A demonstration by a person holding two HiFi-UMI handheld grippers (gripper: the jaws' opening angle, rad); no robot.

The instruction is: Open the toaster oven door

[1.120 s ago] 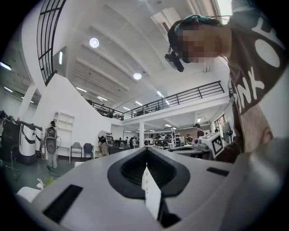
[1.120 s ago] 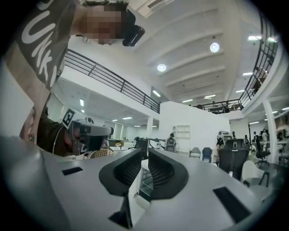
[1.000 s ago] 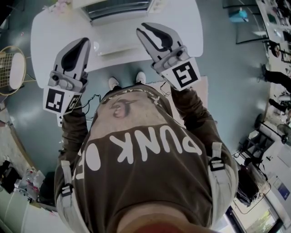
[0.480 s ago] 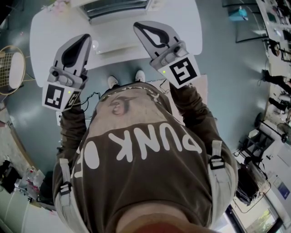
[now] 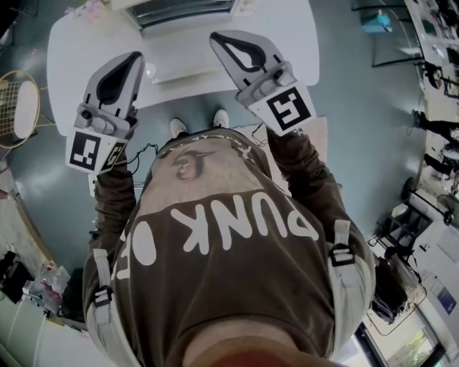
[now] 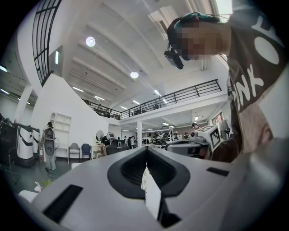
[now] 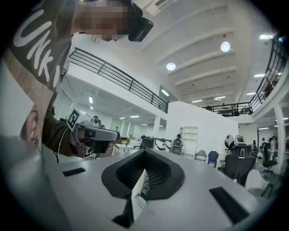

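Observation:
The toaster oven stands at the far edge of the white table, cut off by the top of the head view; I cannot tell how its door stands. Both grippers are held up over the table's near edge, well short of the oven. My left gripper has its jaws together with nothing between them. My right gripper is likewise shut and holds nothing. Both gripper views look out level across a large hall and show neither the oven nor the table.
A pale flat thing lies on the table in front of the oven. A round wicker seat stands to the left of the table. The person's shoes are at the table's near edge. Desks and equipment crowd the right side.
The right gripper's jaws have come together from partly open, and it has shifted a little left and away. The left gripper has lifted slightly toward the table.

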